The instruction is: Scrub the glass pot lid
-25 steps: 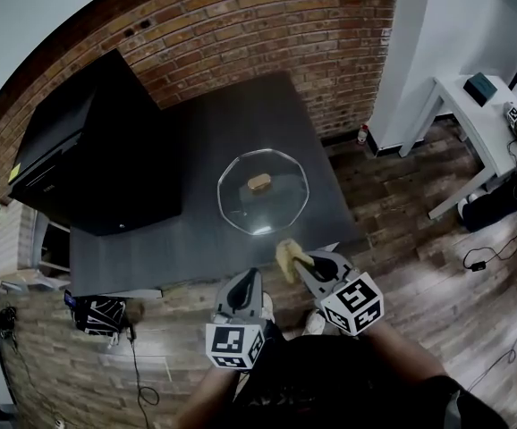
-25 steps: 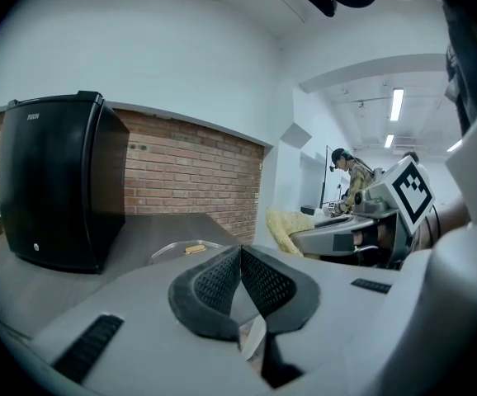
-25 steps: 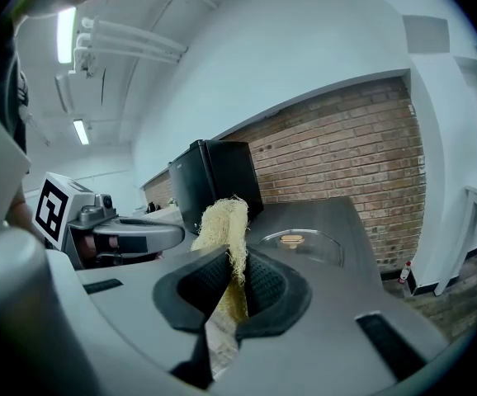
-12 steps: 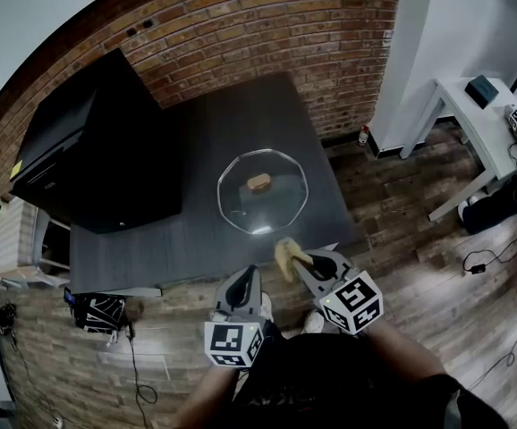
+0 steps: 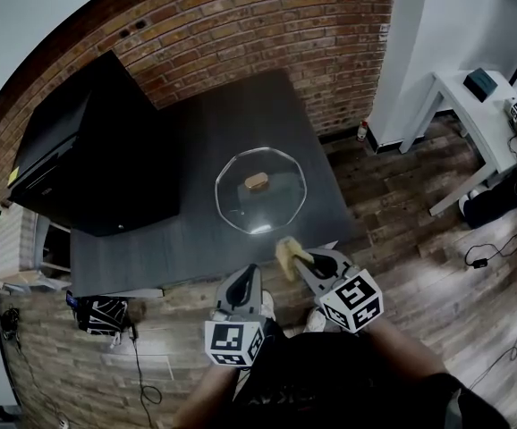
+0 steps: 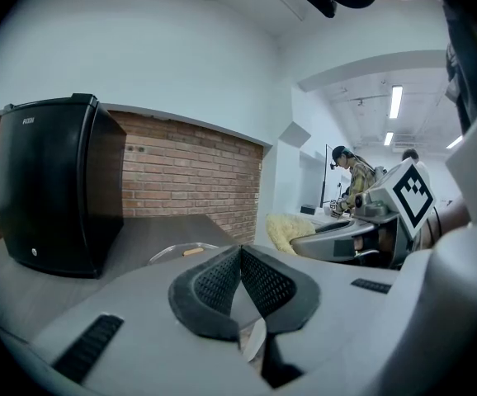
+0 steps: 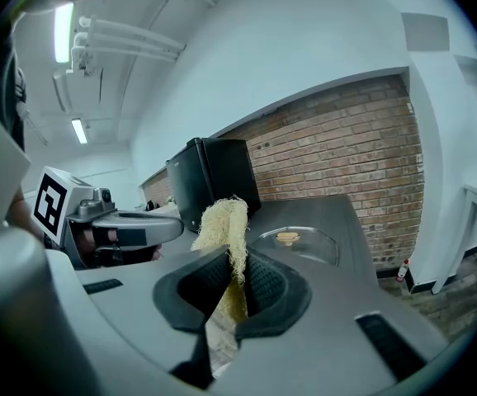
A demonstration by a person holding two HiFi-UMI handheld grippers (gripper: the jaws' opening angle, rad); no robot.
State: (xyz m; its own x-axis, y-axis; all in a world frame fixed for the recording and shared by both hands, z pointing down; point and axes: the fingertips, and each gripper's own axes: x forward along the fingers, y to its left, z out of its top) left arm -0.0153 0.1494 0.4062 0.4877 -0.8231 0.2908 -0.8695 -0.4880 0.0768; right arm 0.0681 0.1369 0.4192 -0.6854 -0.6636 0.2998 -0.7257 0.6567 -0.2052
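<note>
A clear glass pot lid (image 5: 260, 190) with a small tan knob (image 5: 257, 181) lies flat on the dark grey table (image 5: 214, 141). In the gripper views the lid (image 6: 185, 252) (image 7: 295, 243) lies ahead on the tabletop. My right gripper (image 5: 294, 259) hovers just off the table's near edge, shut on a pale yellow loofah scrubber (image 5: 285, 256) (image 7: 226, 246) that sticks up from between the jaws. To its left, my left gripper (image 5: 242, 286) (image 6: 240, 258) is shut with nothing in it, below the table's front edge.
A black mini fridge (image 5: 88, 150) stands on the table's left side against the brick wall (image 5: 267, 25). A white desk (image 5: 478, 105) stands at the right. Wood floor with cables (image 5: 487, 257) surrounds the table. A small bottle (image 5: 363, 133) sits by the wall.
Hardly anything differs: both grippers hold their places near the table's front edge, and the view has shifted only slightly.
</note>
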